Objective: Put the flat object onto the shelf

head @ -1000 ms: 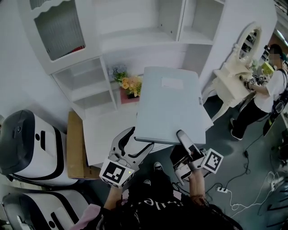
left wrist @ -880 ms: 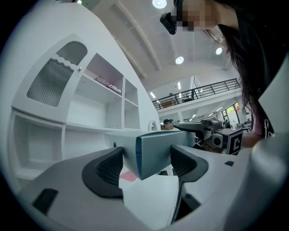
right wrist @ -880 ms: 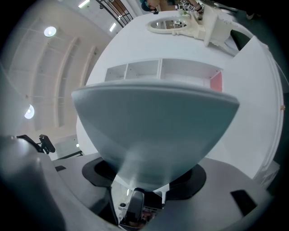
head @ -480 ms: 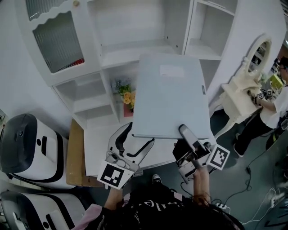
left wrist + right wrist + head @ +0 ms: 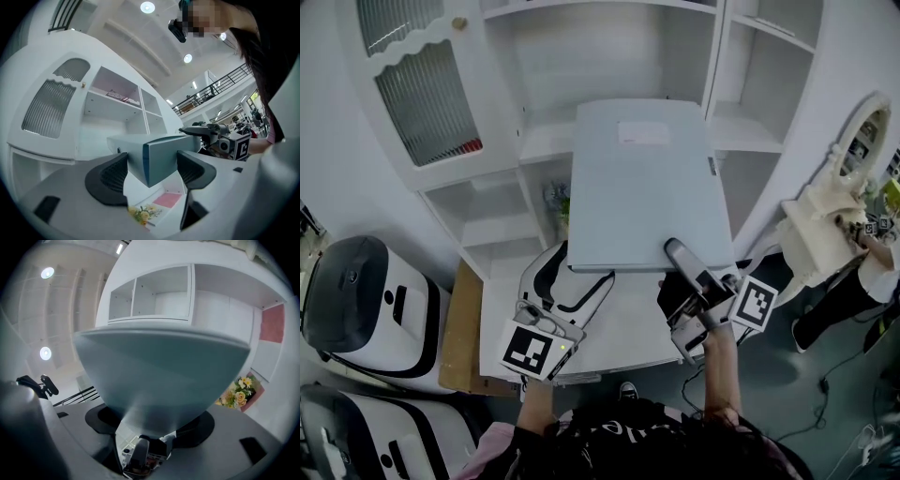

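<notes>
The flat folder (image 5: 642,187) looks smooth and matt. The shelf unit (image 5: 609,56) is glossy white painted board; the pads (image 5: 111,180) of the left gripper (image 5: 150,171) are black, ribbed, matt

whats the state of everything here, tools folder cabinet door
grey folder: held up before the shelf, not yet on it
right tool: shut on the folder's near edge
left tool: open, folder's corner between its jaws
cabinet door: closed

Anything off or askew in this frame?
Nothing stands out. The grey folder is roughly level, its near edge clamped in the right tool; the left tool straddles its corner, jaws apart. The shelf unit looks tidy.
</notes>
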{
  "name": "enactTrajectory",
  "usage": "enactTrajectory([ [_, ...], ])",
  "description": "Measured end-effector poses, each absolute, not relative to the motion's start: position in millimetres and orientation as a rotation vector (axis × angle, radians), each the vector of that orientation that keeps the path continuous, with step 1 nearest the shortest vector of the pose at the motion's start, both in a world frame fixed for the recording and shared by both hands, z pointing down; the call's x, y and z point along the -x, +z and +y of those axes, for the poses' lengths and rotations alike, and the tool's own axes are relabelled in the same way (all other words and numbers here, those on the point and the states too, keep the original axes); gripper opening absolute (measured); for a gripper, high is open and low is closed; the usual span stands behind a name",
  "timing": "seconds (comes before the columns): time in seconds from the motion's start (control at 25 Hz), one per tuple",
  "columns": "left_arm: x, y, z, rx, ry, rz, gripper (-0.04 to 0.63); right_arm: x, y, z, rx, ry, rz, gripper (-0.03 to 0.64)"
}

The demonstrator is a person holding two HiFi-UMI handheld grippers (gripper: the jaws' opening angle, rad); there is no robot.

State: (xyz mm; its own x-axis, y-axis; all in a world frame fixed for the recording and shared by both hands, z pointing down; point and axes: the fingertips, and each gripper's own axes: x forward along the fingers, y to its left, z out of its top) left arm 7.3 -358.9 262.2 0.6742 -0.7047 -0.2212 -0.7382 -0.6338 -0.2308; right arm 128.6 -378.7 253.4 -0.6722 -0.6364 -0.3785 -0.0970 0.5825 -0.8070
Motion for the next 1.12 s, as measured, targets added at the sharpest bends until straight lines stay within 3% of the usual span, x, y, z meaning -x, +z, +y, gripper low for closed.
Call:
enactTrajectory([
  [0.4, -6, 252, -399, 2.519, 0.120, 1.218, 0.342, -127, 254, -431, 0.482, -1.192, 2.051, 0.299],
  [1.12, -43, 237, -464, 2.498, 0.079, 1.253, 0.342, -163, 240, -504, 0.453, -1.176, 2.005, 0.308],
])
